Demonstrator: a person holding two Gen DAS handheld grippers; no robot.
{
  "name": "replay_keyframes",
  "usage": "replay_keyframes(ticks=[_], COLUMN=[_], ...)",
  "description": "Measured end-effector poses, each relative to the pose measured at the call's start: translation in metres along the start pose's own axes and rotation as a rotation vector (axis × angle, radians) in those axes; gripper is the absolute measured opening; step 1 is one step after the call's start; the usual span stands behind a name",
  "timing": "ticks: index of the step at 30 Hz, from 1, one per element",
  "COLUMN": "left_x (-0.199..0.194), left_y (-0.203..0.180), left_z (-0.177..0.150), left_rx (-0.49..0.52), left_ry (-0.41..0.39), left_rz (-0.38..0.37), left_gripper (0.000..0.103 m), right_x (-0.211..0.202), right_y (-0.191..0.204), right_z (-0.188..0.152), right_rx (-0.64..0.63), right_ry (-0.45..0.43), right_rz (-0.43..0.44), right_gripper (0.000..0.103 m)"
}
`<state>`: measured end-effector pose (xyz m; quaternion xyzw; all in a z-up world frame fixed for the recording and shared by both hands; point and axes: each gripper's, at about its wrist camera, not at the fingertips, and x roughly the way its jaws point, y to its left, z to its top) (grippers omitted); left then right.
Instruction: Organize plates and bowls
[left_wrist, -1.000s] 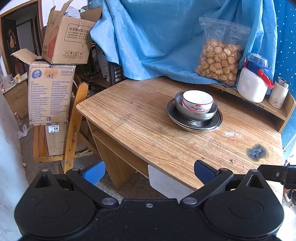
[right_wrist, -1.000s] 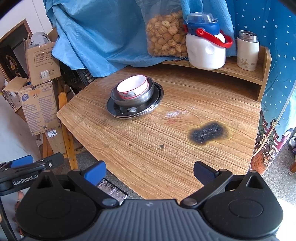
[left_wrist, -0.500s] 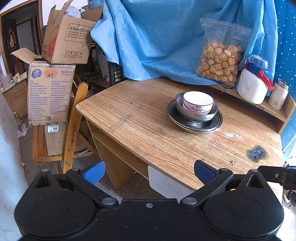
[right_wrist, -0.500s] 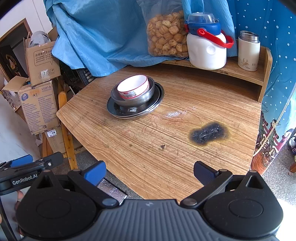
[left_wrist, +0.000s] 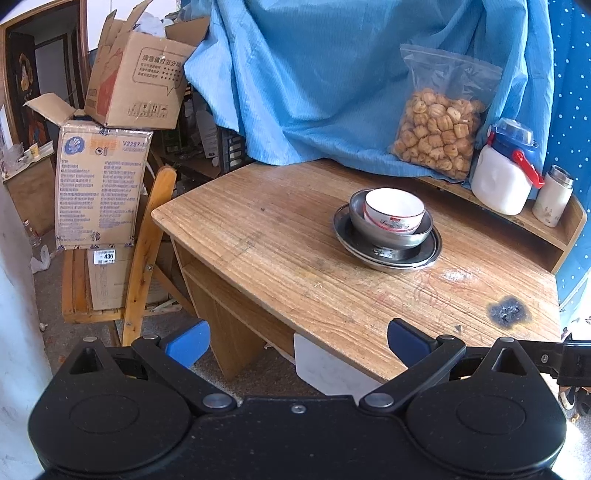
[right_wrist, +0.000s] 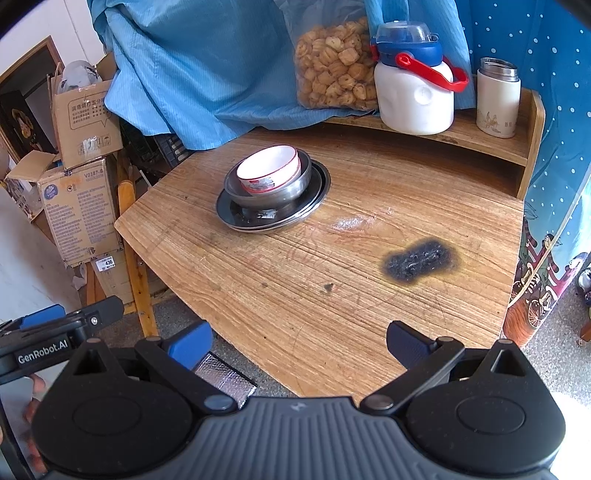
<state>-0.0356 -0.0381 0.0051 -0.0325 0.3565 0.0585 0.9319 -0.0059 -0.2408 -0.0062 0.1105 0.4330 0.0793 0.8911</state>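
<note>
Bowl stack (right_wrist: 271, 188) ahead-left of right gripper (right_wrist: 297, 345), ahead-right of left gripper (left_wrist: 295, 339); both spread, empty, well apart.

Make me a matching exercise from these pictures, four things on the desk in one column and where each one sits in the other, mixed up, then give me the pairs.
Things:
1. white bowl
2. metal bowl
3. white jug
4. burn mark

Places:
A. on the raised shelf at the back of the desk, beside the bag of snacks
B. directly on the stacked metal plates
C. on the bare desktop, on the side away from the plates
D. nested inside the metal bowl

Pairs: 1-D, 2-B, 3-A, 4-C
</note>
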Motion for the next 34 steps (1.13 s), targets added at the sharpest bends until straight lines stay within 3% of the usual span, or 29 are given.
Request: replay_keyframes(ticks=[24,34], left_x=[-0.001,0.002], left_y=[-0.009,-0.017], left_z=[-0.003,-0.001], left_rx=[0.008,0.017], left_ry=[0.02,0.02], left_rz=[-0.058,-0.04], left_gripper=[0.102,0.102], right_x=[0.001,0.007], right_y=[-0.009,-0.017], right_z=[0.0,0.008], right_rx=[0.015,0.015], right_ry=[0.009,0.012], right_rz=[0.01,0.027], right_gripper=[0.103,0.103])
